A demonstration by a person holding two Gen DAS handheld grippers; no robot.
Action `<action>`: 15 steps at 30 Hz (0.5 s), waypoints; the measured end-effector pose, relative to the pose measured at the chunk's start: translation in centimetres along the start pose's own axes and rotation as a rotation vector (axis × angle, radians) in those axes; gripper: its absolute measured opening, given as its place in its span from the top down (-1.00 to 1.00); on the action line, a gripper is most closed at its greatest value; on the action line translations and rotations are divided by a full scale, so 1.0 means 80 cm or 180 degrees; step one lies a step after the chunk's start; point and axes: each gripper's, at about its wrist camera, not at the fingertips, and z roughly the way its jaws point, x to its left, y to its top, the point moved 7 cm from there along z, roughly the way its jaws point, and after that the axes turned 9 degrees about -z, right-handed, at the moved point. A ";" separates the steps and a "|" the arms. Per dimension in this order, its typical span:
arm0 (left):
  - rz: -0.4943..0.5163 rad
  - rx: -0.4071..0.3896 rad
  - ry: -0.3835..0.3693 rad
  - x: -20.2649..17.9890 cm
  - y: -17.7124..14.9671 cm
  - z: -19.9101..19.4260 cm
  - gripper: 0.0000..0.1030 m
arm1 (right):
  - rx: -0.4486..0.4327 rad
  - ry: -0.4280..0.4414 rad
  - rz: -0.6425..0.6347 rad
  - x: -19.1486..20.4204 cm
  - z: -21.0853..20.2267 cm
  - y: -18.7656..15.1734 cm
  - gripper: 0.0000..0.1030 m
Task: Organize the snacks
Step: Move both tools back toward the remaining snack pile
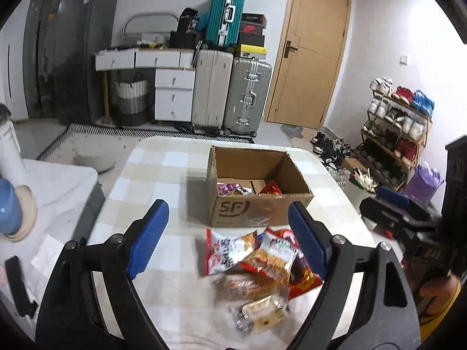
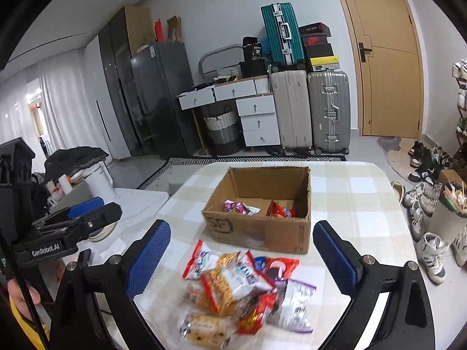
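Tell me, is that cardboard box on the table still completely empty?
No. In the right wrist view the cardboard box already holds a purple snack packet and a red snack packet on its floor.

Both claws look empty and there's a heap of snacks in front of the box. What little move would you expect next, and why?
Probably the right gripper drops onto the top packet of the snack pile and closes on it. Both it and the left gripper are open and hold nothing. The cardboard box just behind the pile holds only two packets, so most snacks are not yet packed.
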 end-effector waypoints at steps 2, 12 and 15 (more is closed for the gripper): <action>-0.0046 -0.0016 -0.0241 -0.001 -0.010 -0.028 -0.60 | -0.0006 -0.0003 0.0012 0.005 -0.013 -0.009 -0.94; -0.0024 0.0031 0.0020 0.024 -0.078 -0.087 -0.61 | 0.0061 0.0024 0.0051 0.020 -0.037 -0.057 -0.96; 0.0229 0.0049 0.0468 0.026 -0.097 -0.059 -0.65 | 0.0185 -0.0002 0.0096 0.018 -0.023 -0.077 -0.96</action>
